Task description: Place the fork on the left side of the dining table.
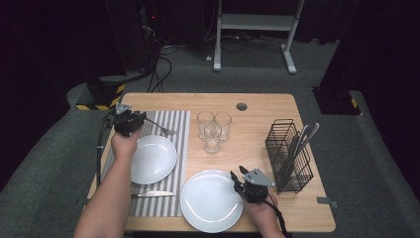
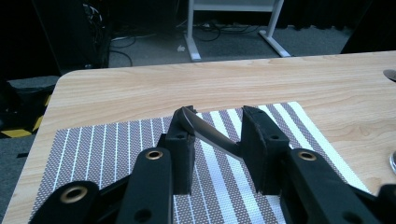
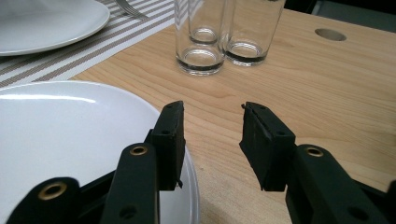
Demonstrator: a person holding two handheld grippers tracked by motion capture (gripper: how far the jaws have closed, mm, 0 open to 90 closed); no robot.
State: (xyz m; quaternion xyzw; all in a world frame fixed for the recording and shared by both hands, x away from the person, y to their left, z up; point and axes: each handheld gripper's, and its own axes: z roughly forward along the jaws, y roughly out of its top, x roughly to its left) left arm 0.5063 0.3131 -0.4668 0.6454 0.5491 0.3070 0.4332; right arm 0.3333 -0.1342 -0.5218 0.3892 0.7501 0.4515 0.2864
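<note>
Left tool (image 2: pixel 217 135) open around fork (image 2: pixel 210 135) on striped mat (image 2: pixel 93 140), fork handle seen close between its jaws, right tool (image 3: pixel 212 140) open and empty beside plate (image 3: pixel 70 126), glasses (image 3: pixel 201 42) behind on table (image 3: pixel 303 84).

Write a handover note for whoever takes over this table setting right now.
Left gripper: jaws apart, with the fork handle lying between them on the striped placemat, beyond the first plate.
Right gripper: open and empty, at the right rim of the second plate.
Done: first plate, knife and fork are on the placemat.
Left: probably the second setting. That plate sits on bare table, the glasses are grouped mid-table, and more cutlery stands in the wire basket.
</note>
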